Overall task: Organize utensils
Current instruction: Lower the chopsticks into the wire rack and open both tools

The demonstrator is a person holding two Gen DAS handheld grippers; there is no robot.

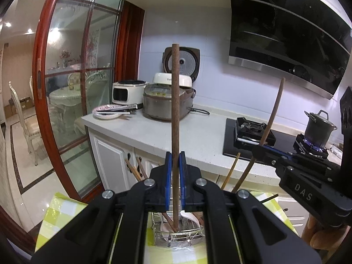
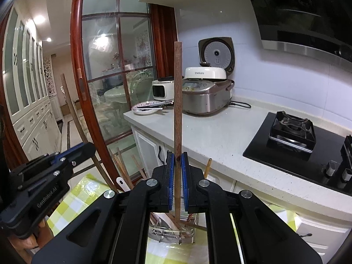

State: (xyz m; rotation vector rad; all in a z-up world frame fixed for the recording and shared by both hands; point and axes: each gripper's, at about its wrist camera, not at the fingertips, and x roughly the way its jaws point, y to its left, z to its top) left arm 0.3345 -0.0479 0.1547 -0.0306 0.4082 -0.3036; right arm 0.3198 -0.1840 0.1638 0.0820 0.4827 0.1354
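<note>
My left gripper (image 1: 175,156) is shut on a dark brown chopstick (image 1: 175,110) held upright, its lower tip inside the metal utensil rack (image 1: 176,238) below. My right gripper (image 2: 177,156) is shut on a second brown chopstick (image 2: 177,101), also upright, with its tip in the same rack (image 2: 171,235). The rack holds several chopsticks and a white spoon (image 1: 187,216). In the left wrist view the right gripper (image 1: 263,148) shows at the right, holding its chopstick (image 1: 274,112). In the right wrist view the left gripper (image 2: 88,149) shows at the left.
The rack stands on a yellow-green checked cloth (image 1: 61,215). Behind is a white counter (image 1: 198,136) with a rice cooker (image 1: 167,101), a plate of utensils (image 1: 105,111), a black hob (image 1: 253,136) and a pot over a lit flame (image 1: 316,129). A glass sliding door (image 1: 77,88) is on the left.
</note>
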